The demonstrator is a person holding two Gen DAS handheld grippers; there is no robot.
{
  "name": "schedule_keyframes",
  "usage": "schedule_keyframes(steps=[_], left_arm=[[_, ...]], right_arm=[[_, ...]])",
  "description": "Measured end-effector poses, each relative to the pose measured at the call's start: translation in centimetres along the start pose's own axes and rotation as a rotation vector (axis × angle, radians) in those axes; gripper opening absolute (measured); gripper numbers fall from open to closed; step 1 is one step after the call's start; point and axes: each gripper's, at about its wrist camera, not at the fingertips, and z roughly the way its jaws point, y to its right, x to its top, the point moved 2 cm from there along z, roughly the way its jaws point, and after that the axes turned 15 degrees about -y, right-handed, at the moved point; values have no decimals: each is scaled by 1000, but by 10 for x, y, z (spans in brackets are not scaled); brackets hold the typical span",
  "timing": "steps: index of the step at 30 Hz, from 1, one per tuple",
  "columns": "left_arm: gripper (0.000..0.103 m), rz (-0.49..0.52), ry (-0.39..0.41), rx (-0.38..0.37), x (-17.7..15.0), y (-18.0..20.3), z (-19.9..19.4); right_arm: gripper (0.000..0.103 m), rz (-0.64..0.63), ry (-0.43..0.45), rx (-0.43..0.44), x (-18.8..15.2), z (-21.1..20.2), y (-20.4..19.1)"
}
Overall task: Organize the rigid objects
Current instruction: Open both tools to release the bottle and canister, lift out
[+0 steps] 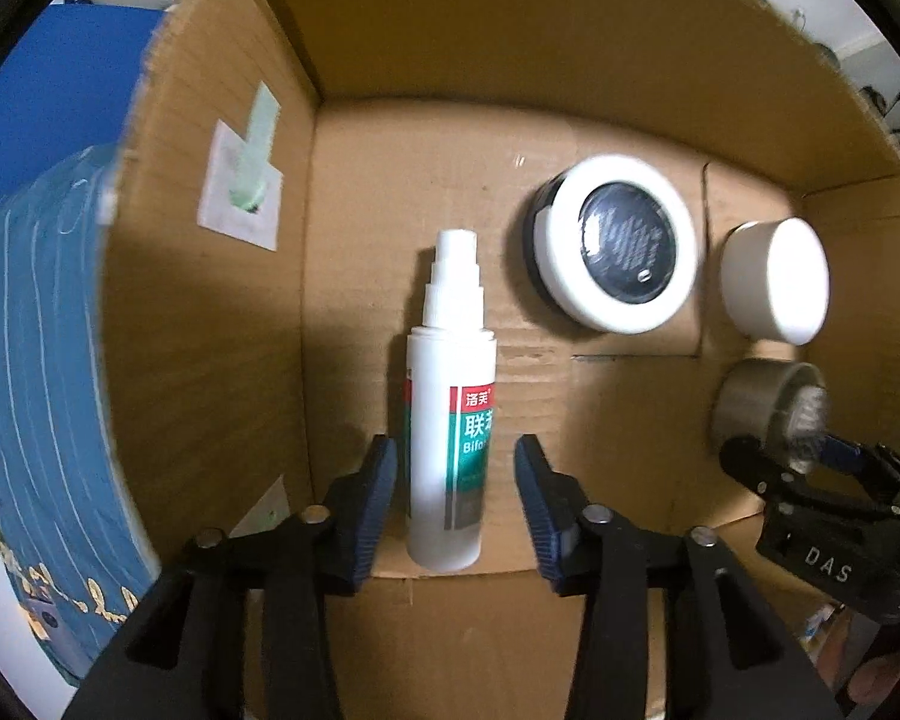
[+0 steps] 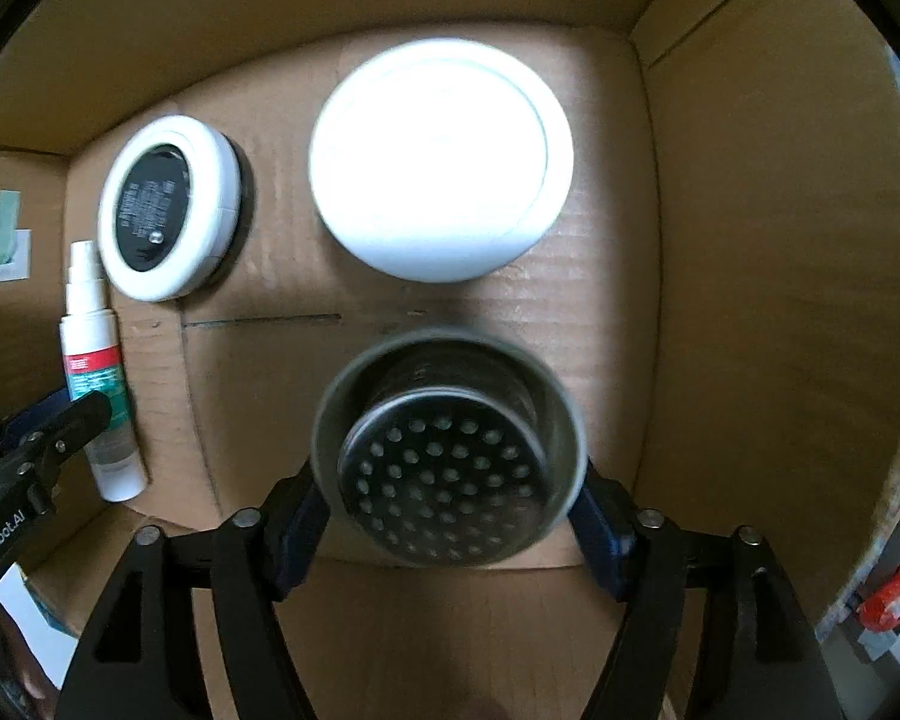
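Observation:
Both grippers reach into a cardboard box point(image 1: 426, 36). A white spray bottle point(image 1: 450, 420) with a green and red label lies on the box floor; it also shows in the right wrist view point(image 2: 99, 384). My left gripper point(image 1: 455, 498) is open, its fingers either side of the bottle and apart from it. My right gripper point(image 2: 450, 498) is shut on a metal cylinder with a perforated end point(image 2: 450, 450), held just above the box floor; the cylinder also shows in the left wrist view point(image 1: 762, 402).
A round white case with a dark centre point(image 1: 618, 246) point(image 2: 168, 210) and a plain white round case point(image 1: 774, 282) point(image 2: 438, 156) lie on the box floor. A taped label point(image 1: 240, 180) sticks to the left wall. A blue bag point(image 1: 36, 360) stands outside the box on the left.

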Motion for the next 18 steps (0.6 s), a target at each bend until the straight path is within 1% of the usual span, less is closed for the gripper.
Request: schedule_keyframes(steps=[1,2,4,6,7,9,11,12,13,17,18], left_arm=[[46,2,11,-2,-2,0,-5],[49,7,26,-7,-5,0,-12],[60,9,55,-8,-13,0,-22],[74,9,92,-4,-21,0,-32],[76,6,116,-8,-27,0,-39],[82,2,138,-20,-37,0,-47],[84,-4,168,-40,-51,0,-57],[89,-8,184,-41,-58,0,-61],[90,-8,201,-42,-68,0,-66],[90,-2,264,-41,-104,7,-78],[90,-2,275,-42,-106,9,-77]], right_arm=[[85,-1,10,0,-3,-5,-1],[89,-2,23,2,-4,-11,-2],[94,-9,42,22,-8,-22,-4],[100,-17,62,28,-13,-33,-5],[101,-22,77,28,-18,-38,-7],[103,-30,104,24,-28,-48,-9],[103,-30,130,32,-39,-56,-10],[103,-29,138,36,-44,-58,-10],[103,-25,151,39,-53,-59,-8],[103,-18,227,29,-91,-66,-2],[103,-19,242,27,-99,-68,-2]])
